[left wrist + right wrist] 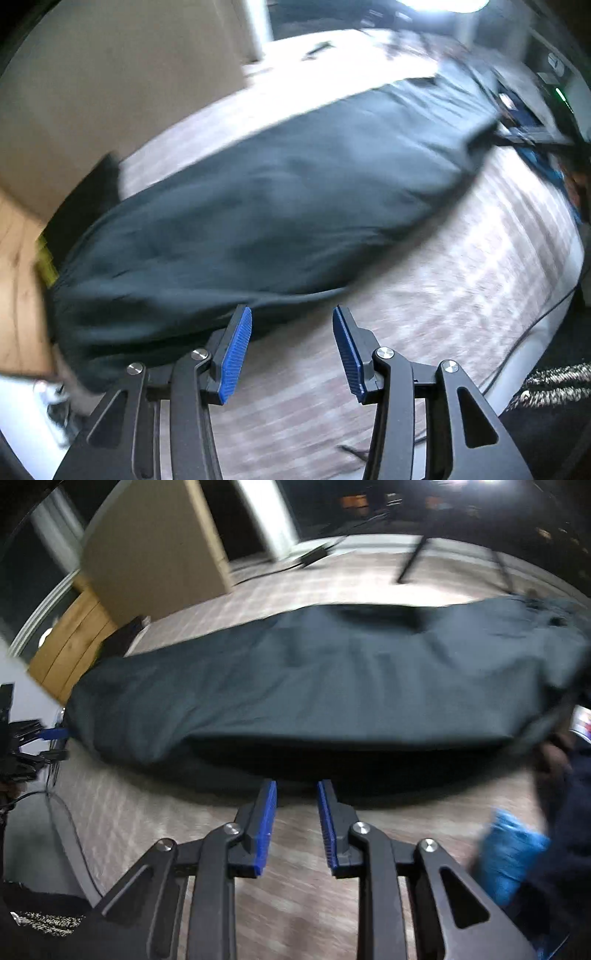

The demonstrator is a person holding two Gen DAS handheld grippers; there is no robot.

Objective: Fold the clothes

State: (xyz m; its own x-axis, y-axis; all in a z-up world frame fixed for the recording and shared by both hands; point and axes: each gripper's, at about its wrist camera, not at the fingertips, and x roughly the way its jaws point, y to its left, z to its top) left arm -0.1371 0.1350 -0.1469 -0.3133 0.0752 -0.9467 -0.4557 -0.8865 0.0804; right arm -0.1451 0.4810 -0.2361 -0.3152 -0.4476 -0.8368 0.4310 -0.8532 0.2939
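Garment (266, 206): lies stretched lengthwise on the bed cover (461, 295), running left to right across both views. Left gripper (291, 350): just before the garment's near edge, jaws apart, one fingertip over the cloth edge. Right gripper (296, 819): before the near edge at mid-length, jaws apart. Cardboard box (155, 542): behind the garment, far left. Cable (528, 332): at the cover's right edge.

The dark cloth (280, 206) (314, 686) is seen close up, from above, in both views. It is looked at from the left and from the right.
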